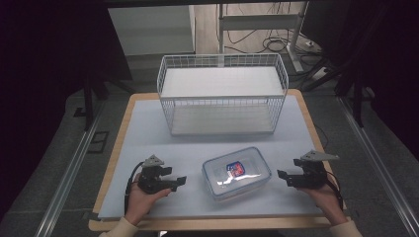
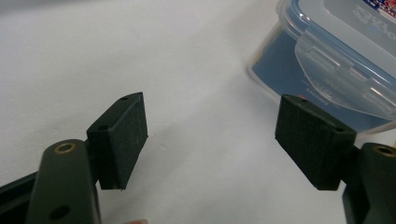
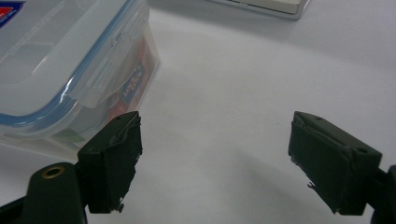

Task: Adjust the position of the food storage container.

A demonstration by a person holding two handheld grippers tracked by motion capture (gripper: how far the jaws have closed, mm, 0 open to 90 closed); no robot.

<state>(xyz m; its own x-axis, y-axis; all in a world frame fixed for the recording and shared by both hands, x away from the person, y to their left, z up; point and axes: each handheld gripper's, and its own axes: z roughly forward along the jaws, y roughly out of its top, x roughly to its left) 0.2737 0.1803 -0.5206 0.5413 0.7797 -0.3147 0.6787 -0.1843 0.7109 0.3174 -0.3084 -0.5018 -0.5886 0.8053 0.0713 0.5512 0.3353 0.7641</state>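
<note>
Dark room, cables on the floor behind; white tabletop (image 1: 148, 133) with a wooden edge. Landmark: box (image 1: 236, 172), a clear plastic food container with a blue-rimmed snap lid and a red-blue label, sitting near the front middle of the tabletop, turned a bit askew.

Left gripper (image 1: 179, 181) is left of the box, near but apart from it, held low over the tabletop in a hand (image 1: 141, 200), pointing toward the box. Jaws spread wide, nothing between them. In the left gripper view the left gripper (image 2: 211, 140) has bare white surface in the gap, and the box (image 2: 336, 56) sits up and to the right, its lid latch just behind the right-hand pad; touching or not, can't tell.

Right gripper (image 1: 282, 176) is right of the box, just beside it, also pointing at it, held in the other hand (image 1: 326, 197). Jaws apart, nothing held. In the right gripper view the right gripper (image 3: 215, 158) has bare tabletop between the pads; the box (image 3: 70, 60) is up and to the left, its corner just behind the left-hand pad.

Wire basket (image 1: 222, 94), white, stands behind the box, well apart from it, at the far side of the tabletop, with a white liner on its bottom. Its base edge (image 3: 261, 7) shows at the top of the right gripper view.
</note>
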